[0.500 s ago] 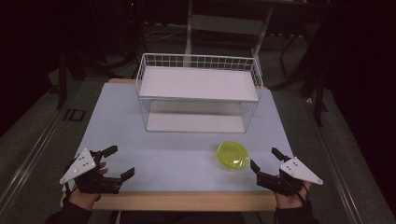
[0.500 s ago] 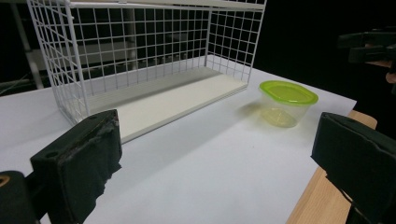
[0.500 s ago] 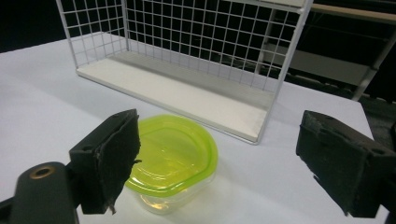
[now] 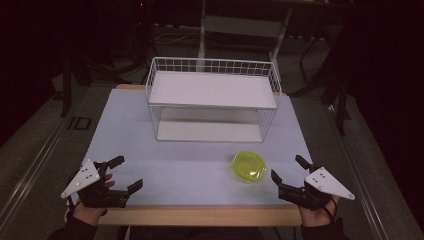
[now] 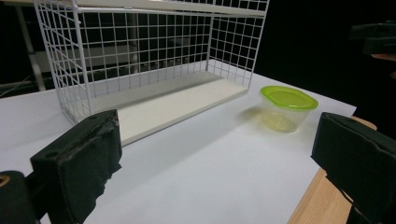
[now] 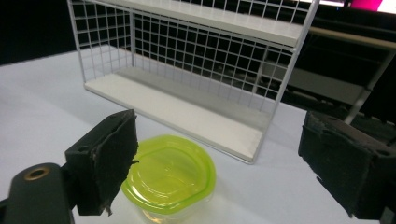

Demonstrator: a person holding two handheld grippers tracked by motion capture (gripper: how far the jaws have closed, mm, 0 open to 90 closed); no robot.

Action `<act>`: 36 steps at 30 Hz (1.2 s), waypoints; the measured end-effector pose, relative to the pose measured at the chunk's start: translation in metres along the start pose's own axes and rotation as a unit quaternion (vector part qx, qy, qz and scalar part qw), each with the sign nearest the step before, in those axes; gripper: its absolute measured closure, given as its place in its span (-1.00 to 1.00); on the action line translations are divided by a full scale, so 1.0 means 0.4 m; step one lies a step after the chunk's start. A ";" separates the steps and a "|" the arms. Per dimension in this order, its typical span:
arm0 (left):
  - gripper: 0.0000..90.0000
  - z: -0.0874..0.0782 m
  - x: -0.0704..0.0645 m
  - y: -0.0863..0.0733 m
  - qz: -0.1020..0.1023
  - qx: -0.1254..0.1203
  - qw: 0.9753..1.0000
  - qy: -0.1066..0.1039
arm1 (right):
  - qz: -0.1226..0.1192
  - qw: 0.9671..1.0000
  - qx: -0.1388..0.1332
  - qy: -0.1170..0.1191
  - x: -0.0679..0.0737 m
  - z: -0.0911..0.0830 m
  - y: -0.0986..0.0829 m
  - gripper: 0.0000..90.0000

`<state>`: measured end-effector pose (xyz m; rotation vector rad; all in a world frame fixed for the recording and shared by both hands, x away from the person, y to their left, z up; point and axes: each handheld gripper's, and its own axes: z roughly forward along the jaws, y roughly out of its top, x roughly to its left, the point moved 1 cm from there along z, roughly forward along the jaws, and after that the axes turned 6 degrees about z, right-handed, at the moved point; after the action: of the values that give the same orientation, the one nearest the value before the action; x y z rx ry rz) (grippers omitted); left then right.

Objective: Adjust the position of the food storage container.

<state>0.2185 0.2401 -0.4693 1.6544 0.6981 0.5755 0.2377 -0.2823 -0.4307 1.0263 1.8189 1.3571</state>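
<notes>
While both tongs, left (image 4: 124, 174) and right (image 4: 290, 168), stand spread, the green-lidded tub (image 4: 248, 166) carries no readable writing.

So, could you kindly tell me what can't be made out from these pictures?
- Tub: whether anything is inside; the green lid covers it in the high view, and the right gripper view's bottom edge cuts its body off.
- Rack: its top shelf is cut by the left gripper view's upper edge.
- Surroundings beyond the table: too dark in the high view.
- Right claw: dim and small in the high view.
</notes>
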 end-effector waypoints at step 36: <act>-0.95 0.006 -0.007 0.003 0.008 0.001 1.000 -0.005 | 0.050 0.973 0.221 0.045 -0.132 0.216 -0.161 1.00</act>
<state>0.2185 0.2364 -0.4688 1.6645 0.6781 0.5785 0.3232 -0.2986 -0.5133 1.3134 2.2241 1.0897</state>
